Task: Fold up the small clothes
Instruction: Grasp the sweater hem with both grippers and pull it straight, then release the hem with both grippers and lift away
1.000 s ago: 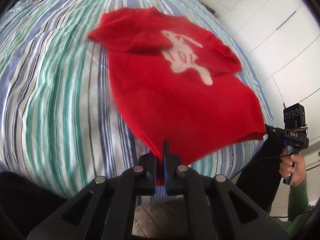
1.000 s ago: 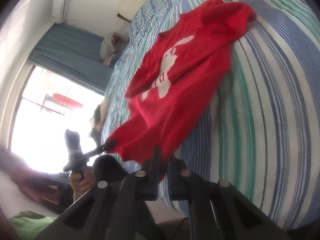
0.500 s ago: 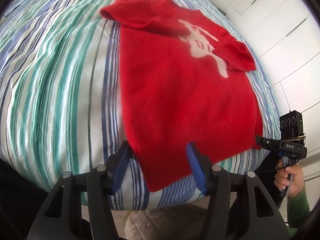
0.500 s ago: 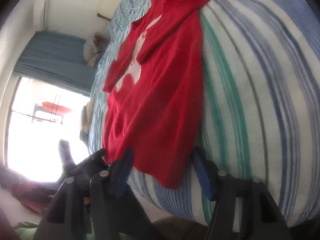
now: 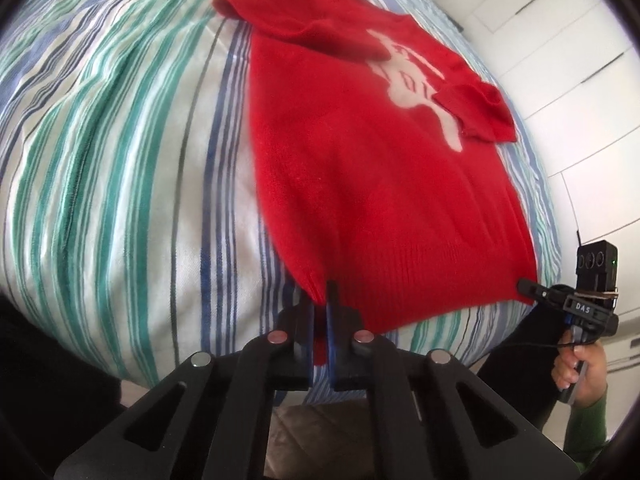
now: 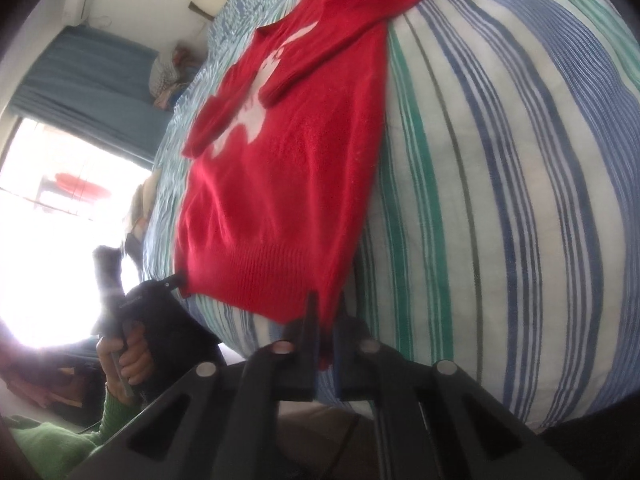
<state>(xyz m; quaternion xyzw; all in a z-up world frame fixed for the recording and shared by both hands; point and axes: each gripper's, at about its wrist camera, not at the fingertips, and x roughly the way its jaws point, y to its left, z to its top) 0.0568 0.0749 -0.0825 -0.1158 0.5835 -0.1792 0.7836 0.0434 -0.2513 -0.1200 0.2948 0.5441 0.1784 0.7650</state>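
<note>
Red knit, the sweater [image 5: 380,184] lies flat on the striped bed [image 5: 120,152], its ribbed hem at the near edge; the left gripper [image 5: 320,292] is clamped on one hem corner, the right gripper [image 6: 326,304] on the other; bare bedding spreads wide on both sides; only the right view shows the window [image 6: 52,216] and curtain [image 6: 84,88]; only the left shows white cupboards [image 5: 568,64].
</note>
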